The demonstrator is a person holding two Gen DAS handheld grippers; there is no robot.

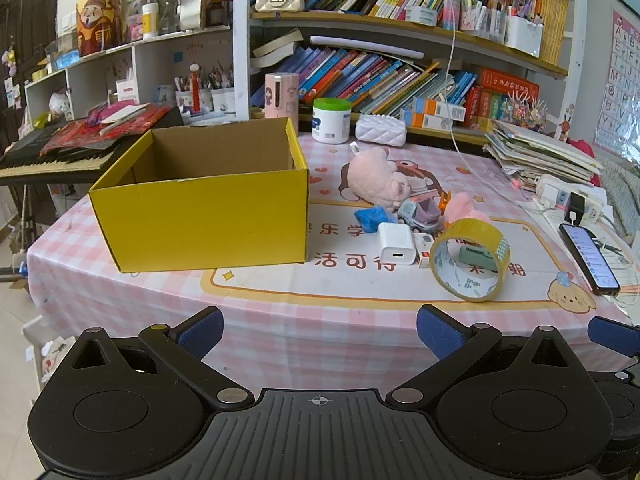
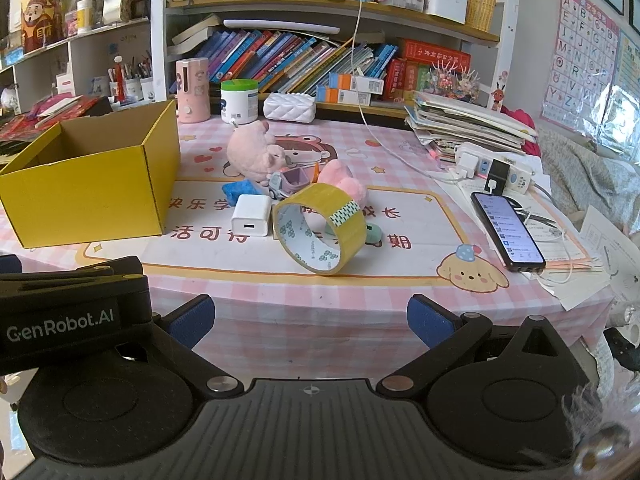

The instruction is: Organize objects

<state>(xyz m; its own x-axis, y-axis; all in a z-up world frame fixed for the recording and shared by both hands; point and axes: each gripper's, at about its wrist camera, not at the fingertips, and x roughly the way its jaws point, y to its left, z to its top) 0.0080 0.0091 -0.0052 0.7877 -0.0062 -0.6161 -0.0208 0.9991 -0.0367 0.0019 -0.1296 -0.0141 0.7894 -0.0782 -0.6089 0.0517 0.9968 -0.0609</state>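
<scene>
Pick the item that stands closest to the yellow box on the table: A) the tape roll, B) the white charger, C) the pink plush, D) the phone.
B: the white charger sits just beside the box, with the tape roll and phone farther right.

A table (image 1: 280,320) with a pink checked cloth fills the middle of the room. Behind it stands a tall white bookshelf (image 1: 240,40) with wooden boards, packed with colourful books (image 1: 360,76), many of them leaning. Pens stand in white cups (image 1: 520,32) on the upper board. To the left is a lower white shelf (image 1: 140,56) with jars and a paper figure on top. A black piano keyboard (image 1: 52,160) sits beside the table. An alphabet poster (image 2: 580,52) hangs on the right wall. The floor (image 1: 12,320) has pale tiles. The room is bright.
</scene>
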